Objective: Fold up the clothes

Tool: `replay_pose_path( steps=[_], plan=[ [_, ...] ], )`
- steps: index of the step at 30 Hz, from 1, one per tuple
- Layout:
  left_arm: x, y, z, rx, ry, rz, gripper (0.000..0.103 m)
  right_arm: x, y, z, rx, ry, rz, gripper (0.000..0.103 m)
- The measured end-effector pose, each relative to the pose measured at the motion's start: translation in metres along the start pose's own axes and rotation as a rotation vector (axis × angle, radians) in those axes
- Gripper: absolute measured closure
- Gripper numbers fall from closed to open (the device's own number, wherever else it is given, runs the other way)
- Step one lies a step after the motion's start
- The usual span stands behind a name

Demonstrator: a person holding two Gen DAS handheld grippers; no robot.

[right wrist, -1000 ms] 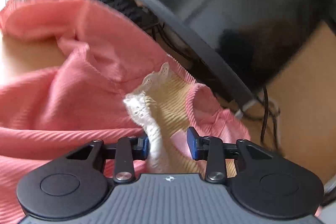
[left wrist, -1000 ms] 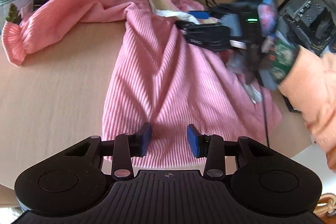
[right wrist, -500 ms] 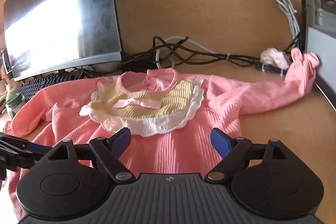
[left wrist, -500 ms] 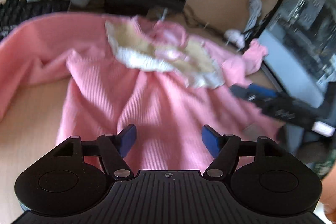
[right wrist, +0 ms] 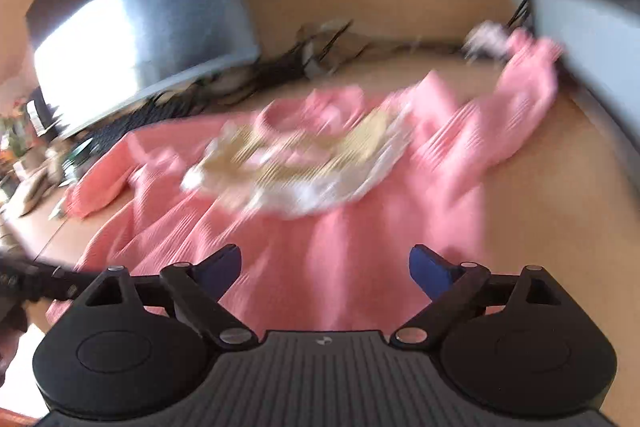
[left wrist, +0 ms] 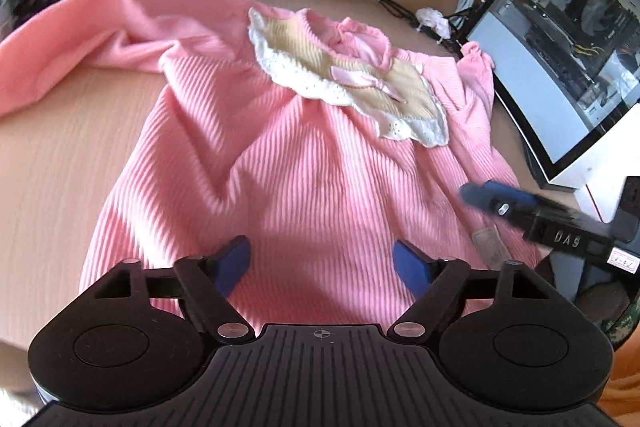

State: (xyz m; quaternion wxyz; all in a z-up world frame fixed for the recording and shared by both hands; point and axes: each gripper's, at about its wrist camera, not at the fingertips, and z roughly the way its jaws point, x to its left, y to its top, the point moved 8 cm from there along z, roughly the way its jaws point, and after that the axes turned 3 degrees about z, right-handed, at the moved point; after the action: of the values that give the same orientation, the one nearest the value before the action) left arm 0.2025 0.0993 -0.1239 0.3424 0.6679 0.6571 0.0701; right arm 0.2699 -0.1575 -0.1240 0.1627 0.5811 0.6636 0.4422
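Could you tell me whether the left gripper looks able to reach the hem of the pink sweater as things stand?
Probably yes. The left gripper is open with the pink sweater spread flat on the desk directly ahead, and the hem lies just below its fingers. The right gripper is off to the side.

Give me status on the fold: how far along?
Done: the pink ribbed knit top lies spread face-up on the wooden desk, cream lace-trimmed bib showing. In hand: nothing; left gripper and right gripper are both open above the hem. Left: every fold; both sleeves lie out to the sides.
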Motion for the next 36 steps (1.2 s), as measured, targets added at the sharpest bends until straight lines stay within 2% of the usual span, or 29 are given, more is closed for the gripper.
replay_pose_path(
  steps=[3, 5, 9, 11, 13, 15, 17, 19, 22, 24, 25, 28, 32, 36],
  plan=[
    [0.004, 0.007, -0.007, -0.013, -0.014, -0.011, 0.018, -0.021, 0.034, -0.01, -0.058, -0.086, 0.057, 0.01],
    [0.015, 0.022, -0.018, -0.071, 0.026, -0.013, 0.018, -0.027, 0.051, -0.015, -0.084, -0.118, 0.085, 0.01],
    [0.078, 0.064, -0.06, -0.26, 0.252, -0.112, 0.018, -0.004, 0.053, -0.015, -0.091, -0.128, 0.062, 0.011],
    [0.112, 0.077, -0.08, -0.318, 0.423, -0.101, 0.018, 0.014, 0.049, -0.008, -0.066, -0.105, 0.049, 0.011],
    [0.139, 0.081, -0.088, -0.301, 0.563, -0.042, 0.019, 0.032, 0.046, -0.001, -0.042, -0.083, 0.036, 0.011],
    [0.165, 0.077, -0.092, -0.261, 0.601, -0.069, 0.02, 0.05, 0.042, 0.006, -0.017, -0.06, 0.023, 0.011],
    [0.185, 0.07, -0.091, -0.226, 0.595, -0.131, 0.023, 0.064, 0.041, 0.009, -0.006, -0.048, 0.013, 0.011],
    [0.197, 0.069, -0.087, -0.208, 0.583, -0.146, 0.032, 0.077, 0.041, 0.01, 0.0, -0.04, 0.005, 0.01],
    [0.205, 0.069, -0.074, -0.177, 0.55, -0.119, 0.05, 0.089, 0.04, 0.008, 0.005, -0.035, -0.007, 0.011],
    [0.206, 0.071, -0.069, -0.165, 0.529, -0.092, 0.083, 0.091, 0.039, 0.004, 0.009, -0.033, -0.013, 0.011],
    [0.203, 0.074, -0.071, -0.182, 0.524, -0.081, 0.092, 0.092, 0.039, 0.002, 0.011, -0.032, -0.016, 0.011],
    [0.192, 0.084, -0.08, -0.236, 0.51, -0.044, 0.095, 0.085, 0.044, -0.006, -0.003, -0.035, -0.021, 0.01],
    [0.148, 0.126, -0.101, -0.372, 0.475, 0.035, 0.096, 0.067, 0.058, -0.009, -0.05, -0.04, -0.039, 0.009],
    [0.079, 0.175, -0.1, -0.465, 0.363, 0.108, 0.097, 0.047, 0.072, -0.006, -0.073, -0.02, -0.014, 0.009]
  ],
)
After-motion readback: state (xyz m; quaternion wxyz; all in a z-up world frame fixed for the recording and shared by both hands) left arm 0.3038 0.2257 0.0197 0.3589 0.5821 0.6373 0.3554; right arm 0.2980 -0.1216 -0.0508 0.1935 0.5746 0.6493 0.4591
